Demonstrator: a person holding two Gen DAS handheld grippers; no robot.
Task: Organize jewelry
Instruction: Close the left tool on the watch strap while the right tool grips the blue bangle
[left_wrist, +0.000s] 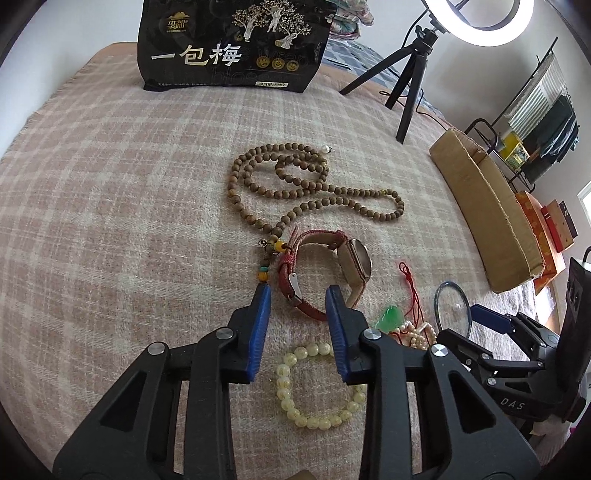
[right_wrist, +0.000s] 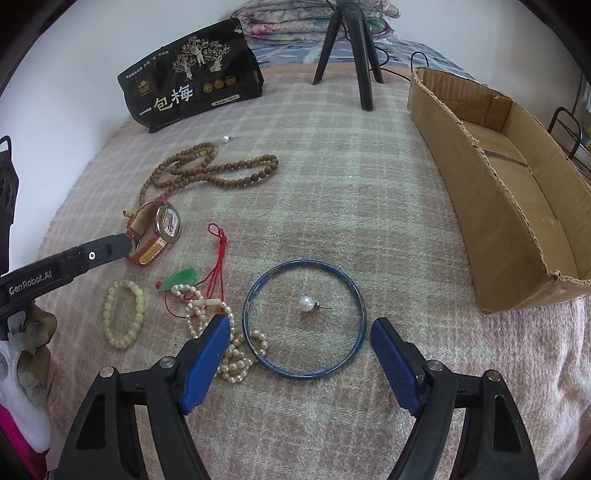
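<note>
Approaching stage: left gripper, partly open and empty, straddled the red-strapped watch; right gripper, wide and empty, hovered over the blue bangle beside it. Closing presumably follows.

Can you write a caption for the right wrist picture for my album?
Open right gripper hovers over a blue bangle ringing a pearl earring.
</note>
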